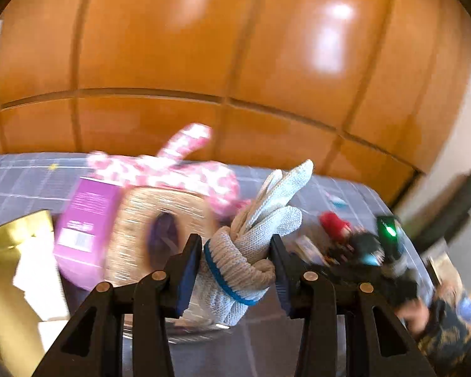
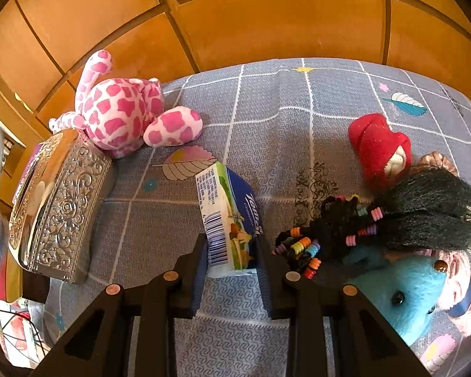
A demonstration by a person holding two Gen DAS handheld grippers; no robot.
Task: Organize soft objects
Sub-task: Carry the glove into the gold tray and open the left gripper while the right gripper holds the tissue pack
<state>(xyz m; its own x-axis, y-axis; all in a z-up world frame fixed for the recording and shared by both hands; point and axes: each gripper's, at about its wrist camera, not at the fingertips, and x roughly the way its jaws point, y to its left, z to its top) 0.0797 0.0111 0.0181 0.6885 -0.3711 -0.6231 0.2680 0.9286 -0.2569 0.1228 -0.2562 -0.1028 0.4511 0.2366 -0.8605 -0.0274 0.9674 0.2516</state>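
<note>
My left gripper (image 1: 235,257) is shut on a white knitted glove (image 1: 254,235) with a blue cuff band, held up above the table. My right gripper (image 2: 232,251) is shut on a blue and white tissue pack (image 2: 232,220) resting on the grey patterned tablecloth (image 2: 298,110). A pink-spotted plush (image 2: 125,113) lies at the back left, also in the left wrist view (image 1: 172,166). A red plush (image 2: 380,147), a black-haired doll with coloured beads (image 2: 392,220) and a blue plush (image 2: 402,286) lie at the right.
An embossed silver tissue box (image 2: 56,207) stands at the left, blurred in the left wrist view (image 1: 160,232). A purple box (image 1: 84,216) and a gold box (image 1: 3,282) lie beyond it. Orange wooden cabinet doors (image 2: 267,25) back the table.
</note>
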